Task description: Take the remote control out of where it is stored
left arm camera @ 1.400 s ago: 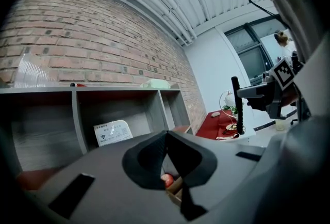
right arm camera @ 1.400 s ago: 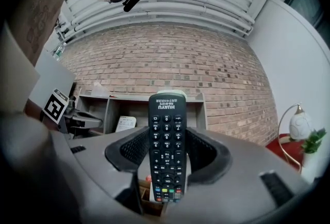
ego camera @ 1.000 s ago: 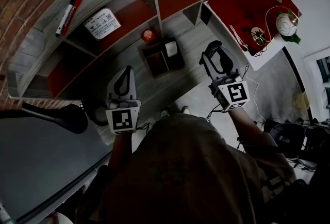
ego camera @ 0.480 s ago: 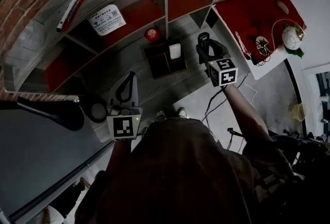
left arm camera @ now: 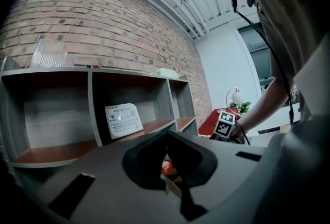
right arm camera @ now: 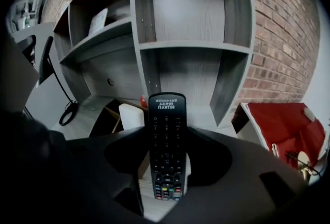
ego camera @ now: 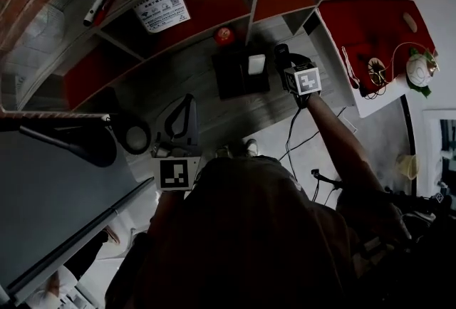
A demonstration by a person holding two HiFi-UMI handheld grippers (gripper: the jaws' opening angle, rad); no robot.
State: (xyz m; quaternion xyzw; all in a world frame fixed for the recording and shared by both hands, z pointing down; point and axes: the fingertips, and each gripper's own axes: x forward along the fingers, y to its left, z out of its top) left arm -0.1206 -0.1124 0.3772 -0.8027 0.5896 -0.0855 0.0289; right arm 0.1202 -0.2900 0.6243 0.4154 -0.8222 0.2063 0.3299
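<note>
My right tongs (ego camera: 288, 67) are closed on the remote control (right arm camera: 166, 140). They grip it only near its lower end, at the coloured buttons, so most of the long body stands free beyond the jaws. My left tongs (ego camera: 187, 110) are closed with nothing in them and hang well apart, nearer to me. I judge the remote control is already out of the dark box (ego camera: 231, 76); it is just beside the box, over the grey desk (ego camera: 178, 83). The danger I see is this: the remote is a slim bar of smooth black plastic, and with so low a grip it may tilt or slide between the jaws if I swing it fast. Near it are the white block (ego camera: 256, 63) that stands in the box and the upright board of the shelf (right arm camera: 139, 27); a knock on either could twist it loose. Desk and shelf look like hard grey wood grain, with red shelf floors. The box is square with partitions, and a small shiny red ball (ego camera: 224, 35) lies behind it.
</note>
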